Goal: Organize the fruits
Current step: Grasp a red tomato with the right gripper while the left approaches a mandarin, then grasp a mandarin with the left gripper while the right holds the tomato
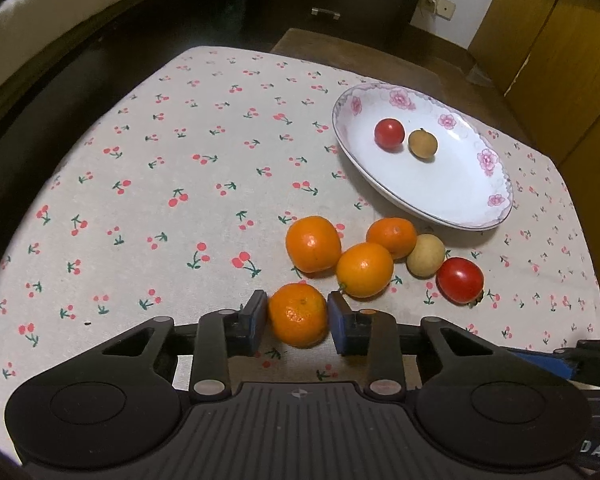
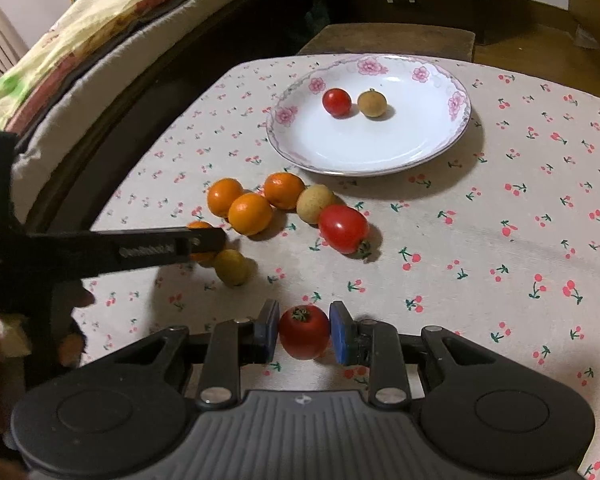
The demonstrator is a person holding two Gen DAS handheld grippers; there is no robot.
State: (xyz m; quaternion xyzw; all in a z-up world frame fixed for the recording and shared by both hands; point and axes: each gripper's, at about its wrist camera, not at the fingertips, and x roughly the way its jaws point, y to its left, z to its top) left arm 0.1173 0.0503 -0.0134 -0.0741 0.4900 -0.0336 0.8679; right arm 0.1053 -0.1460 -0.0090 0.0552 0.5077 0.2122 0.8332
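The left gripper [image 1: 298, 314] clamps a round orange mandarin [image 1: 298, 316] on the cherry-print tablecloth [image 1: 160, 184]; the right gripper [image 2: 305, 330] clamps a red cherry tomato [image 2: 304, 332], the flowered white plate [image 2: 440, 144] at 12 o'clock.

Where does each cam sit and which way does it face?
Left wrist: on the left tool, angled down at the tablecloth; its pads flank a mandarin, plate far right.
Right wrist: on the right tool, angled down; pads clamp a tomato; the left tool and a hand enter at left.
Shared: plate, its two fruits, the loose fruit cluster.
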